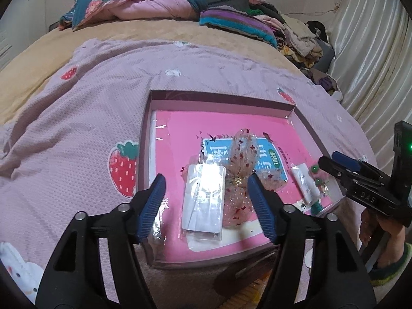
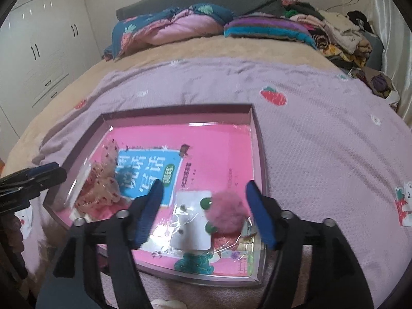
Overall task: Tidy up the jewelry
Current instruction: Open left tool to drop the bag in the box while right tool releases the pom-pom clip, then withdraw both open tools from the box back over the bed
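A shallow box tray point(image 1: 152, 139) is seen lying on a bed with a strawberry-print blanket point(image 1: 103, 108); its floor is lined with a pink printed sheet.

Left wrist view, lower centre: the left gripper point(image 1: 206, 193) is held wide open over the tray's near edge, nothing gripped. Between and beyond its blue pads a clear-wrapped white card packet point(image 1: 203, 200) is seen, and just right of it, touching, a sheer spotted pouch point(image 1: 242, 159). At right of frame the right gripper point(image 1: 334, 164) is seen from the side.

Right wrist view, lower centre: the right gripper point(image 2: 203, 211) is likewise open and empty. Below it lie a white jewelry card point(image 2: 190, 229) in clear film and a pink pompom piece point(image 2: 229, 213) with green beads, overlapping the card's right edge.

Judged step: items are set down in the tray, both released. The next move would call for clearing both grippers upward without snagging the film, then fetching any item not yet in the tray; none is visible outside it.
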{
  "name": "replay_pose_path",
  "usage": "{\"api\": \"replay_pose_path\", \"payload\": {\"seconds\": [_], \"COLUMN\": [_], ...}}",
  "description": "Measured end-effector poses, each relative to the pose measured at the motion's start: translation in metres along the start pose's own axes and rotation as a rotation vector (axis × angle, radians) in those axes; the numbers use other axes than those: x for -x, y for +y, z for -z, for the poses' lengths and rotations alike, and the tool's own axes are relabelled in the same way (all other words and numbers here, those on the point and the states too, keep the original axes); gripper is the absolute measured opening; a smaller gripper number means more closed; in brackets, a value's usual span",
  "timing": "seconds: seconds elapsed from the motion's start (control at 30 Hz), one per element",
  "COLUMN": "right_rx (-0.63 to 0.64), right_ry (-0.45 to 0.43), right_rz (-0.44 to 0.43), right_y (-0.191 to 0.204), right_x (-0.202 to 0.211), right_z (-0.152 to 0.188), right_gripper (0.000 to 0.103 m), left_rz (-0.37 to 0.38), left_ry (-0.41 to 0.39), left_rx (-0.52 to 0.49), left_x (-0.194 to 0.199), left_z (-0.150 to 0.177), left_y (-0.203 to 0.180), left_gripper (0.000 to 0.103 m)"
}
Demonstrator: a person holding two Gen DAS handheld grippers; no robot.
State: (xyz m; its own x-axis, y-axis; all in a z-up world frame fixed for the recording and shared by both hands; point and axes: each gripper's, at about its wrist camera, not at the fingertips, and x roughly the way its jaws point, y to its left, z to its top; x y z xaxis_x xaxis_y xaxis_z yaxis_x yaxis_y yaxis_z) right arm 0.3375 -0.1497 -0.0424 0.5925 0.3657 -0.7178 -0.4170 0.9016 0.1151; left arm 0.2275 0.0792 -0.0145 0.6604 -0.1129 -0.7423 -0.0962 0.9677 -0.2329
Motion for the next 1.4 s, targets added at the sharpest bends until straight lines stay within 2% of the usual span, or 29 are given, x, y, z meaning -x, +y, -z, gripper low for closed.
{"api": "replay_pose_path", "payload": {"seconds": [0.07,0.17,0.57,1.1,1.4], "right_rx": [-0.008,-0.022,-0.034,-0.018,-0.008], "right_ry": [-0.02,-0.045,-0.1,-0.176,-0.232], "right_rz": [-0.006,-0.007,-0.013,-0.044,-0.042], "right_y": [0.0,-0.001,0.001,0.014,0.023], "right_x": [0.006,0.015,0.04,0.082,0.114], "right_z": [-0.002,-0.004,-0.01,-0.013,-0.014], "right_gripper": [0.08,0.086,0.093,0.096,0.097], "left_rz": [-0.001,-0.01,-0.034,-0.055,-0.033], "left_ry": [-0.007,-0.017,-0.067,-0.146,-0.183], "left_rx": [-0.001,0.002,0.029,0.06,0.071], "left_x": [0.003,0.006,0.029,0.074,0.101], "left_z": [-0.001,-0.003,-0.008,-0.009,0.001], "left_y": [0.0,0.0,0.005,0.013,0.004], "left_gripper": [0.062,0.068,0.092,0.093,0.093]}}
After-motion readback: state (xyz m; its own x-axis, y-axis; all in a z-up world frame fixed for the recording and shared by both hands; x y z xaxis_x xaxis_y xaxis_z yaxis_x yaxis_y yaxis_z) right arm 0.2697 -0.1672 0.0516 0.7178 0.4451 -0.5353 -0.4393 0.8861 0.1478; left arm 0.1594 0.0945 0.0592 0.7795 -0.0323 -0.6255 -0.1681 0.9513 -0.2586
